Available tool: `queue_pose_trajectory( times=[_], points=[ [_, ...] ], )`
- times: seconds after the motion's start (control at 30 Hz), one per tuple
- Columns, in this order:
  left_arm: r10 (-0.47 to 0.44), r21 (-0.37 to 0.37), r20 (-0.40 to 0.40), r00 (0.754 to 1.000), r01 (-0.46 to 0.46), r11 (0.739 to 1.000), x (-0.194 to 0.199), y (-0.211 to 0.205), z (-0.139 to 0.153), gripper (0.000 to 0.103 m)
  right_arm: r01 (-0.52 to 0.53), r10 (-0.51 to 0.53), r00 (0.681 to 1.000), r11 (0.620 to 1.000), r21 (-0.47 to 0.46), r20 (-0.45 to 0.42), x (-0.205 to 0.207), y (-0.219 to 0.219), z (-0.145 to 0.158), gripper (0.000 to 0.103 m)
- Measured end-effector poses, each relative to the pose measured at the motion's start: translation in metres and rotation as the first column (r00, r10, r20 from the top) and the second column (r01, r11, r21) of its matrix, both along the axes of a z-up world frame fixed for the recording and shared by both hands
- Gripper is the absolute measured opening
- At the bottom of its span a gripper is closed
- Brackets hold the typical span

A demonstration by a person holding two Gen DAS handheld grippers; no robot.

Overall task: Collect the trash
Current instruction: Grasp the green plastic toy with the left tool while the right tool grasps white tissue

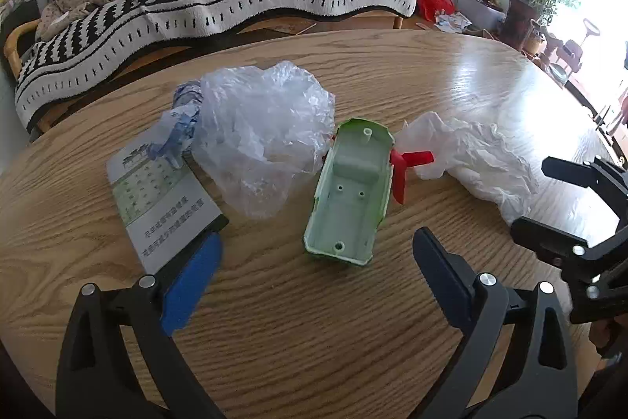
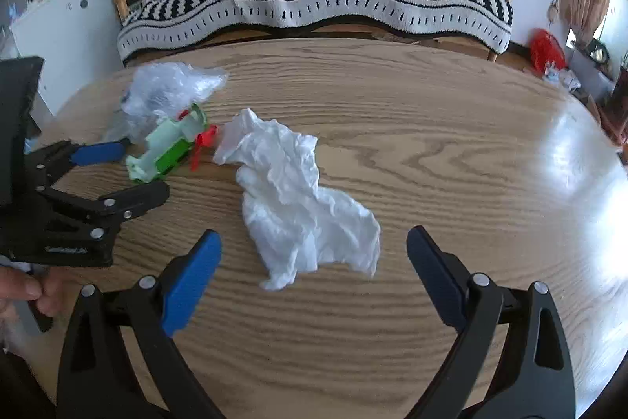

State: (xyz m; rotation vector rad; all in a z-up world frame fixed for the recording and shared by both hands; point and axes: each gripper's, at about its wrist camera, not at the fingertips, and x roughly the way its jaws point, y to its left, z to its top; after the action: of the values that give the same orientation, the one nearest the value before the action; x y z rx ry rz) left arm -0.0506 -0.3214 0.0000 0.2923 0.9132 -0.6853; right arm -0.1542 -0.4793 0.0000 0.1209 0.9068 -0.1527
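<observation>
Trash sat spread across the wooden counter (image 1: 392, 73), nothing picked up yet.

Left to right in the left wrist view: leaflet (image 1: 165, 199), clear bag (image 1: 263, 132), green toy shell (image 1: 353, 195), crumpled tissue (image 1: 479, 160). Tissue's probably feather-light and squishy; pinch a raised fold. Left tool (image 1: 318, 262) and right tool (image 2: 314, 262) were wide open, holding nothing.
</observation>
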Motion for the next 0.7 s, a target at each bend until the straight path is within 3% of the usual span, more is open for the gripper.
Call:
queue_pose_trajectory(
  times=[0.13, 0.2, 0.27, 0.3, 0.33, 0.37, 0.4, 0.47, 0.7],
  points=[
    [-0.006, -0.006, 0.005, 1.000, 0.006, 1.000, 0.002, -0.002, 0.000, 0.095, -0.006, 0.006, 1.000, 1.000, 0.000, -0.011, 0.010, 0.001, -0.005, 0.092],
    [-0.006, -0.014, 0.006, 1.000, 0.006, 1.000, 0.002, -0.003, 0.001, 0.094, -0.010, 0.010, 1.000, 1.000, -0.002, -0.023, 0.015, 0.003, -0.008, 0.086],
    [-0.007, -0.018, 0.002, 1.000, 0.007, 1.000, 0.003, -0.004, 0.001, 0.084, -0.012, 0.012, 0.999, 1.000, -0.017, -0.030, 0.017, 0.005, -0.011, 0.061],
    [-0.004, -0.012, 0.014, 1.000, 0.004, 1.000, 0.002, -0.005, 0.001, 0.074, -0.023, 0.023, 1.000, 1.000, -0.021, -0.020, 0.016, 0.007, -0.009, 0.049],
    [-0.008, -0.005, 0.024, 1.000, 0.008, 1.000, 0.001, -0.007, 0.002, 0.063, -0.026, 0.025, 1.000, 0.999, -0.019, -0.019, 0.015, 0.008, -0.007, 0.023],
    [-0.010, -0.005, 0.024, 1.000, 0.010, 1.000, 0.001, -0.007, 0.003, 0.056, -0.023, 0.022, 1.000, 0.999, -0.027, -0.022, 0.015, 0.009, -0.006, 0.021],
    [-0.011, -0.009, 0.019, 1.000, 0.011, 1.000, 0.001, -0.008, 0.004, 0.039, -0.024, 0.023, 1.000, 0.999, -0.030, -0.021, 0.013, 0.009, -0.006, 0.019],
    [-0.002, -0.020, 0.003, 1.000, 0.002, 1.000, 0.001, -0.007, 0.006, 0.039, -0.027, 0.026, 1.000, 0.999, -0.034, -0.016, 0.010, 0.010, -0.004, 0.015],
    [-0.013, -0.029, 0.056, 0.998, 0.014, 0.999, -0.013, -0.008, 0.029, 0.036, 0.000, 0.001, 0.999, 1.000, -0.025, 0.034, -0.010, -0.001, 0.018, 0.015]
  ],
)
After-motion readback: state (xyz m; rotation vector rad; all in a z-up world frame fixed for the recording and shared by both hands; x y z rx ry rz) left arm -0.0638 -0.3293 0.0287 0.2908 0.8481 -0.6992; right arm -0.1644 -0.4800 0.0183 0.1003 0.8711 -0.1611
